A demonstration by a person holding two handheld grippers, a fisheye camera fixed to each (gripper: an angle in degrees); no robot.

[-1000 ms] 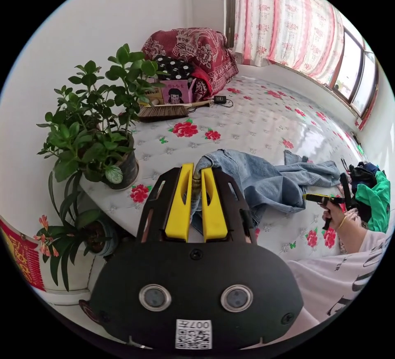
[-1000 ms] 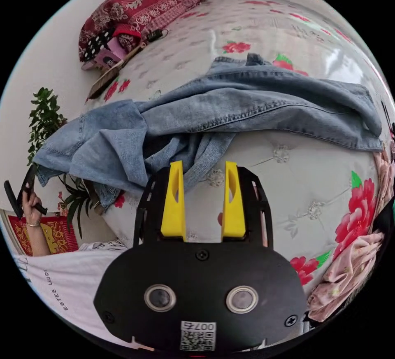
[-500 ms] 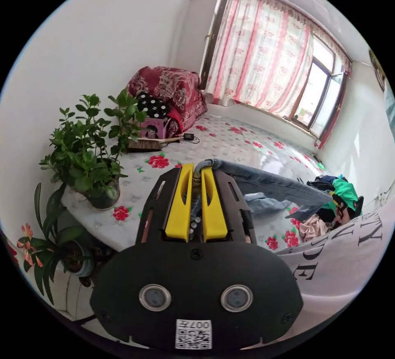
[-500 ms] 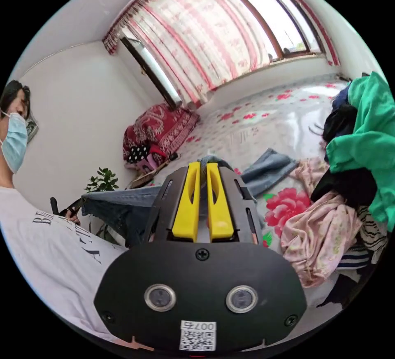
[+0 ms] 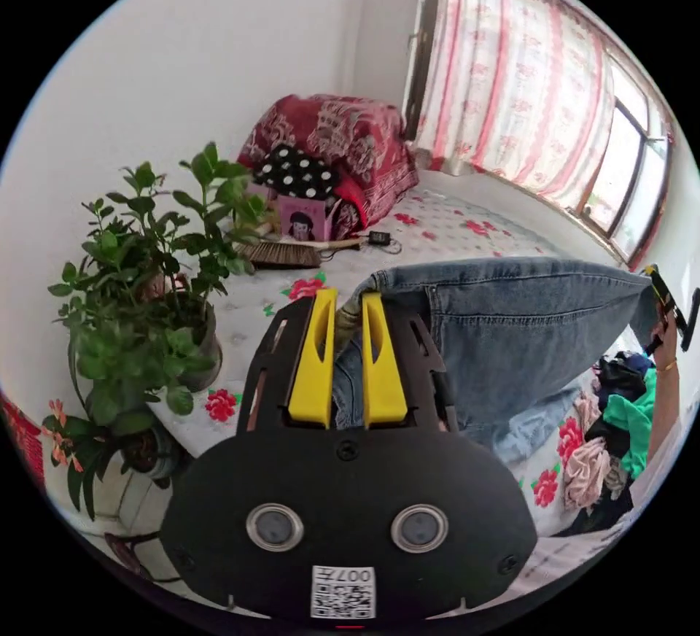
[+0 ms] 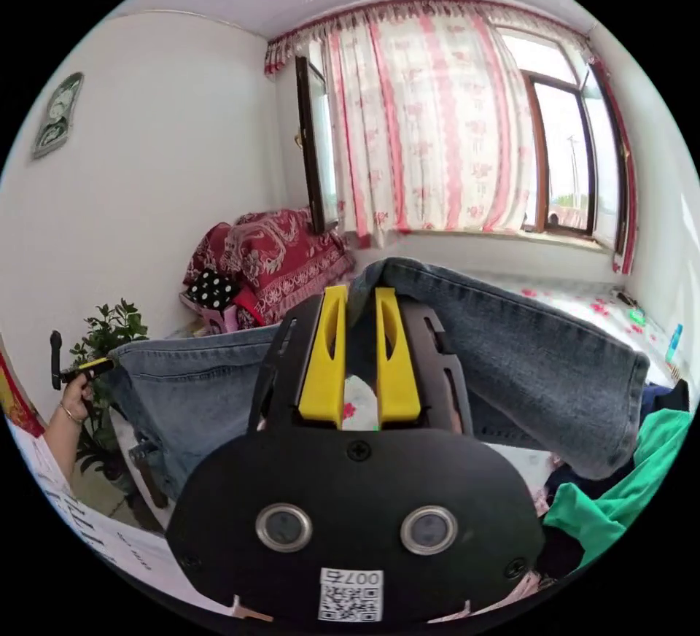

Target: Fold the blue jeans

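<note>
Denim, thick and heavy yet limp, hangs as blue jeans (image 5: 510,322) stretched between the left gripper (image 5: 348,300) and right gripper (image 6: 362,295), each clamped on the waistband, above the flowered bed (image 5: 437,227); legs sag beyond toward the window curtain (image 6: 430,118).

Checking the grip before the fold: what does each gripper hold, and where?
Both hold the blue jeans, lifted over the bed: left gripper and right gripper each clamp an end of the top edge.

Both views look from close behind raised jeans (image 5: 510,322) toward the shared curtained window (image 6: 437,118)
</note>
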